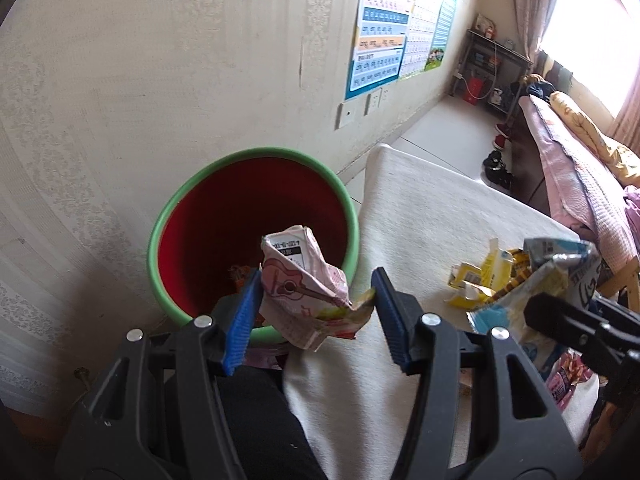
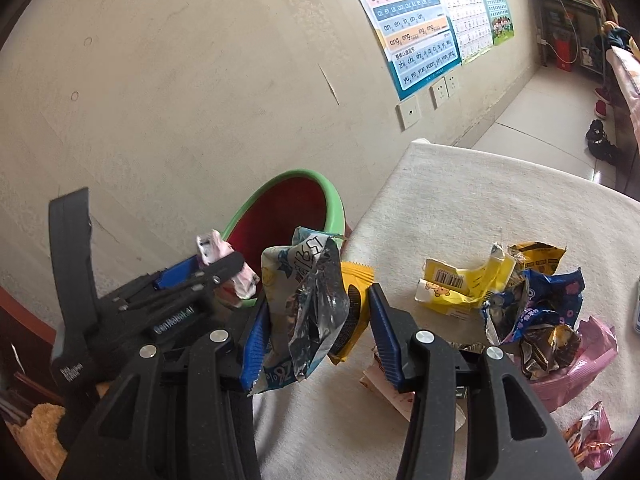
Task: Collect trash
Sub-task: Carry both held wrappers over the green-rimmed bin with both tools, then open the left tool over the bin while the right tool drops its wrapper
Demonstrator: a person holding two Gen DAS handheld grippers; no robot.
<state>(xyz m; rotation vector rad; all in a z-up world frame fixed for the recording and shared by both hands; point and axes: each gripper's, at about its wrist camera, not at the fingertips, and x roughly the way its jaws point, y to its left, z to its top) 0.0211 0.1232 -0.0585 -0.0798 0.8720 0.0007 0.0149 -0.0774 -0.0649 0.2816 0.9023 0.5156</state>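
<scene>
Bin (image 1: 168,216): green rim, red interior. Carton (image 1: 298,284): pink, guitar print. Wrapper (image 2: 298,304): blue-white, silver lining. Worktop (image 2: 500,200): cream cloth.

Both wrist views close over the table (image 1: 420,216), facing the wall, sharing the red bin (image 1: 256,220).

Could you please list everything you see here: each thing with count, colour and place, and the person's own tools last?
Round plastic bin: one, red inside, green rim, beside table by wall.
Cloth-covered table: one, off-white, right of bin.
Crumpled pink carton: one, pink guitar print, between left tool's fingers, over bin's edge.
Blue-white foil wrapper: one, silver inside, between right tool's fingers.
Torn yellow box: one, on table.
Wall posters: several, blue-white.
Left tool: one, black, blue pads, open.
Right tool: one, black, blue pads, open.
</scene>
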